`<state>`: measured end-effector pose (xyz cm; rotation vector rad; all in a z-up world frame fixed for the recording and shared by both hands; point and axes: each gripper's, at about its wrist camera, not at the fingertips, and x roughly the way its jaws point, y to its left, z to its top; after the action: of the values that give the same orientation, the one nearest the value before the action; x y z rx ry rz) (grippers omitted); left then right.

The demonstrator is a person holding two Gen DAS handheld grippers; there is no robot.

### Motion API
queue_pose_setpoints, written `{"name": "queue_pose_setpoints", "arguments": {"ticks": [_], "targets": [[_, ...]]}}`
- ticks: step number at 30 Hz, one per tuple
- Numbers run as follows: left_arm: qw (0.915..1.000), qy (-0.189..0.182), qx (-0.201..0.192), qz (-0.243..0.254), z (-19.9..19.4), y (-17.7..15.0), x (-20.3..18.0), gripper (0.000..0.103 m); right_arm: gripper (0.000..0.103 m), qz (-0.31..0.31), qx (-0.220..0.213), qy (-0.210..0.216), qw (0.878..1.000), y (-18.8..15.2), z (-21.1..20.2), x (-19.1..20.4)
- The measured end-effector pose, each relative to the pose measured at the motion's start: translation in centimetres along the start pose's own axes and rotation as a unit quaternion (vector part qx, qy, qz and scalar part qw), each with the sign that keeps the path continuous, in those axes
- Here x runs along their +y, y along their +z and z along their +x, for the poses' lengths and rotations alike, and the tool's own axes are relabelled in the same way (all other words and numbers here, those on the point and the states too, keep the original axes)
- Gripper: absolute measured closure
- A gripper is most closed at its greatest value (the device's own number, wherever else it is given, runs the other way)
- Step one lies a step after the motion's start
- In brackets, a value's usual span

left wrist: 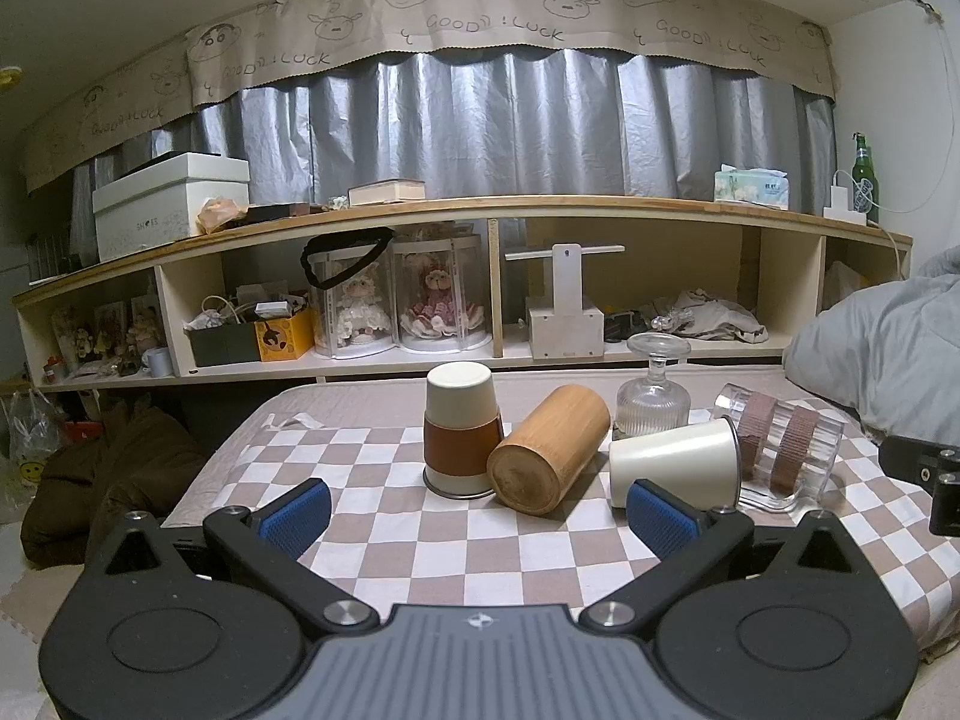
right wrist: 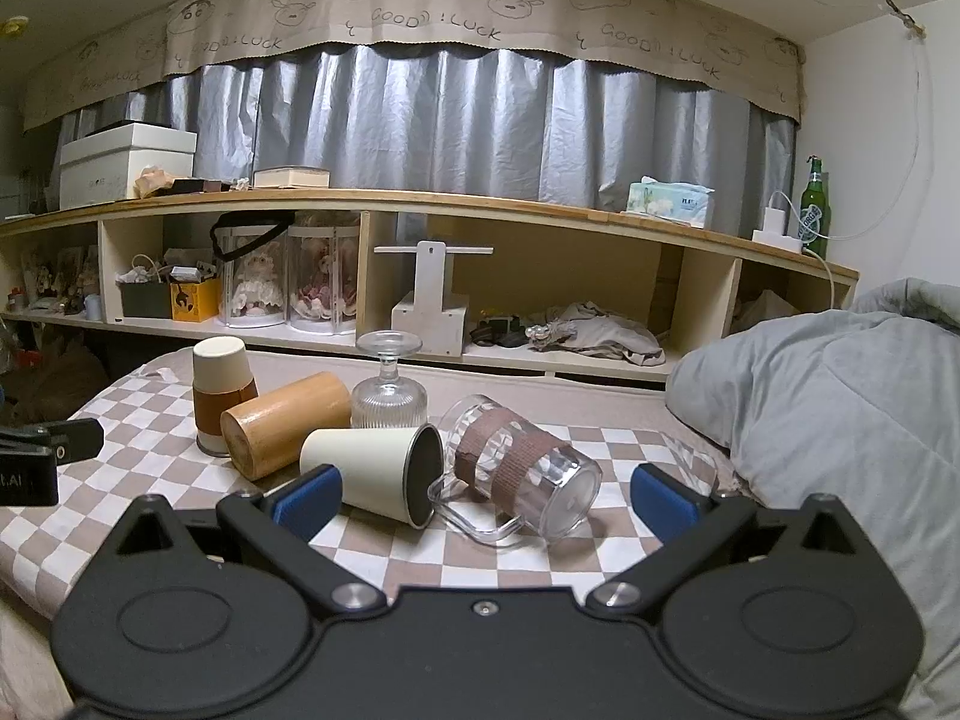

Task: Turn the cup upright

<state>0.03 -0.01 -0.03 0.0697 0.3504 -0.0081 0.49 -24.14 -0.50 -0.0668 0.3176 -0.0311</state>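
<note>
Several cups stand or lie on a checkered cloth [left wrist: 420,546]. A cream cup with a brown sleeve [left wrist: 459,435] [right wrist: 221,393] stands upside down. A bamboo cup [left wrist: 549,450] [right wrist: 285,423] lies on its side. A cream cup [left wrist: 672,462] [right wrist: 375,474] lies on its side with its mouth to the right. A clear glass mug with brown bands [left wrist: 780,447] [right wrist: 522,474] lies on its side. A ribbed stemmed glass [left wrist: 654,393] [right wrist: 389,387] stands upside down behind them. My left gripper [left wrist: 480,513] is open and empty in front of the cups. My right gripper [right wrist: 486,495] is open and empty, just before the cream cup and the mug.
A grey pillow [right wrist: 840,408] lies at the right edge of the bed. A long wooden shelf [left wrist: 480,204] with boxes, dolls and clutter runs behind the bed. A green bottle [right wrist: 815,210] stands on its right end. The right gripper's body [left wrist: 924,474] shows at the right edge.
</note>
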Motion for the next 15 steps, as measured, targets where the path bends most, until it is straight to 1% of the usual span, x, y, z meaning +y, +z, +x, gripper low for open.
{"name": "queue_pose_setpoints", "arguments": {"ticks": [15], "targets": [[1.0000,0.000,0.001,0.000,0.24,-0.32,0.22,0.000,0.000,-0.001,0.000,0.001,1.000,0.03,-0.01,-0.01]]}}
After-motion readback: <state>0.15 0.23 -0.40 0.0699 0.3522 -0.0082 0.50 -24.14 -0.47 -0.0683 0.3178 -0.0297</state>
